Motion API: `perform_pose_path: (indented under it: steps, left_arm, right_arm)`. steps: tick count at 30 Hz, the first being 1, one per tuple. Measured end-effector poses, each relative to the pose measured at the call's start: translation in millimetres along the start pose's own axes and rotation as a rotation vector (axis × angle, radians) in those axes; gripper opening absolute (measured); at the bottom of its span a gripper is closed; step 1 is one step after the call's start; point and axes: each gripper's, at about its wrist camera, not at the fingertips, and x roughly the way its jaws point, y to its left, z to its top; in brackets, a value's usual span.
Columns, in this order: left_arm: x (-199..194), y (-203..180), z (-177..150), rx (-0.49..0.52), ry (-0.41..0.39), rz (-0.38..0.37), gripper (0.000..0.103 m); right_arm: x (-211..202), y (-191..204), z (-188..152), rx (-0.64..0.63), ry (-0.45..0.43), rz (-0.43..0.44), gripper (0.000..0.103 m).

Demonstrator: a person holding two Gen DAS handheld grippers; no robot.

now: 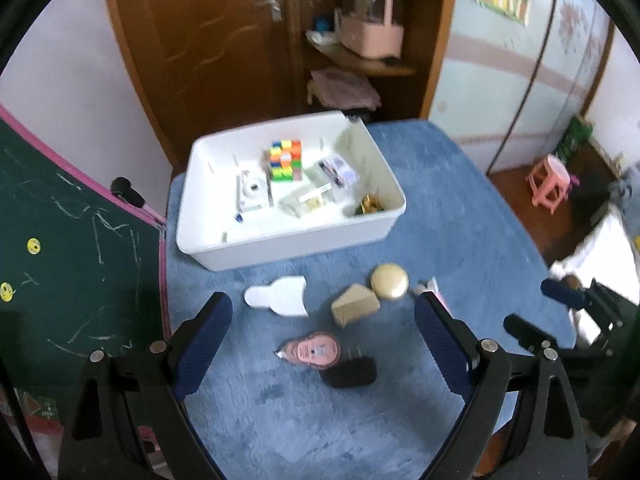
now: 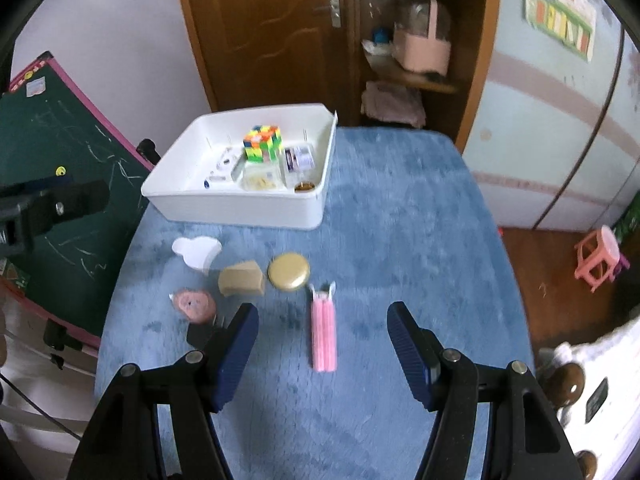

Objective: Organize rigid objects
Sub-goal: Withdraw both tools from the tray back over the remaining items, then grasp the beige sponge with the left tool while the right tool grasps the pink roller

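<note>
The pink razor [image 2: 324, 330] lies flat on the blue worktop [image 2: 420, 220], between the fingers of the right tongs [image 2: 323, 354], untouched. Right tongs: spread wide, empty. Gold lid [image 2: 289, 271] at 11 o'clock from the razor; white bin [image 2: 256, 204] at 12 o'clock. Left tongs [image 1: 323, 338]: spread wide, empty, above the pink doll face [image 1: 314, 350].

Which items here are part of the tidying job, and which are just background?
Job: white bin, cube, white piece, tan block, gold lid, pink item, pink round toy.
Background: chalkboard, pink stool, pink basket.
</note>
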Motion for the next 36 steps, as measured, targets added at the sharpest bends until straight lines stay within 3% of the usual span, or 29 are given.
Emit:
perform_pose_path:
  steps: [10, 20, 36]
  left_arm:
    - [63.6, -15.6, -18.4, 0.170, 0.178, -0.021, 0.094]
    - [126.0, -14.2, -14.6, 0.236, 0.335, -0.064, 0.094]
    - [200.3, -33.2, -15.6, 0.372, 0.468, -0.100, 0.094]
  right_arm:
    - [38.8, -18.0, -31.6, 0.079, 0.104, -0.030, 0.068]
    - [77.2, -26.9, -41.5, 0.160, 0.178, -0.010, 0.068]
    - [128.6, -15.6, -33.1, 0.140, 0.237, -0.023, 0.068]
